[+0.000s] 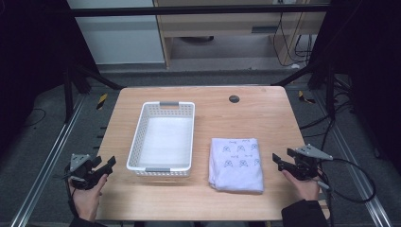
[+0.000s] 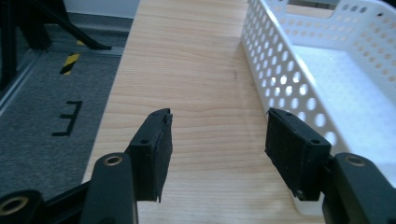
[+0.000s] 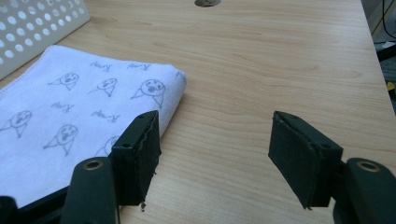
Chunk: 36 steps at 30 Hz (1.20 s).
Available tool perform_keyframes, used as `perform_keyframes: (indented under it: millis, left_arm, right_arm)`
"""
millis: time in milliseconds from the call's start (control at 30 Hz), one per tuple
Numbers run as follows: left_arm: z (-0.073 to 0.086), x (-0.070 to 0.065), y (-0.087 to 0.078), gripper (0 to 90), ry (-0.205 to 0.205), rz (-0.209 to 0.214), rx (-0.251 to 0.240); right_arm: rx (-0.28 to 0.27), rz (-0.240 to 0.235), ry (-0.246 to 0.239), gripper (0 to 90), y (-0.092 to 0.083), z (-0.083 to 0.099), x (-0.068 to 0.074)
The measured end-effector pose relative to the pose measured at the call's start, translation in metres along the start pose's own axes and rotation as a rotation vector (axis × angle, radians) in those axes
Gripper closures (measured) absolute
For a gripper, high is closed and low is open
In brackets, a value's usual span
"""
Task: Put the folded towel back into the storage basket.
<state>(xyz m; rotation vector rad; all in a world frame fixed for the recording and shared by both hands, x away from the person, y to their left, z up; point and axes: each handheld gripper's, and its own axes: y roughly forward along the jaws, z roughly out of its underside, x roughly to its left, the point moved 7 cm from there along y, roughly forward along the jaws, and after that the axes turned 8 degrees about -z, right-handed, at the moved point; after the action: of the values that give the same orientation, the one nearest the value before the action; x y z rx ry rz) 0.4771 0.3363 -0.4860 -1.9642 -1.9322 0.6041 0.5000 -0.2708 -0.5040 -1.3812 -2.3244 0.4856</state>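
The wooden table [image 1: 246,123] carries a white perforated basket [image 1: 163,137] left of its middle, running from mid-table toward the near edge, with nothing inside. Just right of the basket, near the near edge, lies a folded white towel [image 1: 236,163] printed with small grey figures. My left tongs [image 1: 106,166] sit at the near-left corner, beside the basket's near end, jaws spread wide over bare wood. My right tongs [image 1: 278,160] sit at the right edge beside the towel, jaws likewise apart, gripping nothing. A small dark round hole [image 1: 233,99] marks the far edge.
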Motion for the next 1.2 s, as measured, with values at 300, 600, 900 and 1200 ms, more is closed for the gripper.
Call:
perform_keyframes:
  millis: [300, 600, 900, 1200]
  left_arm:
    - [-0.009, -0.019, -0.012, 37.9, 0.016, 0.072, -0.032]
    - [-0.02, -0.049, -0.016, 37.1, 0.083, 0.127, -0.046]
    - [-0.031, -0.071, -0.017, 38.5, 0.116, 0.16, -0.064]
    - [-0.039, -0.099, -0.019, 38.3, 0.146, 0.199, -0.068]
  right_arm:
    - [0.013, 0.013, -0.011, 35.1, -0.003, -0.003, 0.006]
    - [-0.012, 0.007, -0.002, 33.5, -0.006, -0.011, 0.012]
    - [-0.063, -0.034, 0.005, 34.5, -0.021, -0.031, 0.016]
    - [-0.072, -0.05, -0.028, 32.7, -0.021, -0.047, 0.023]
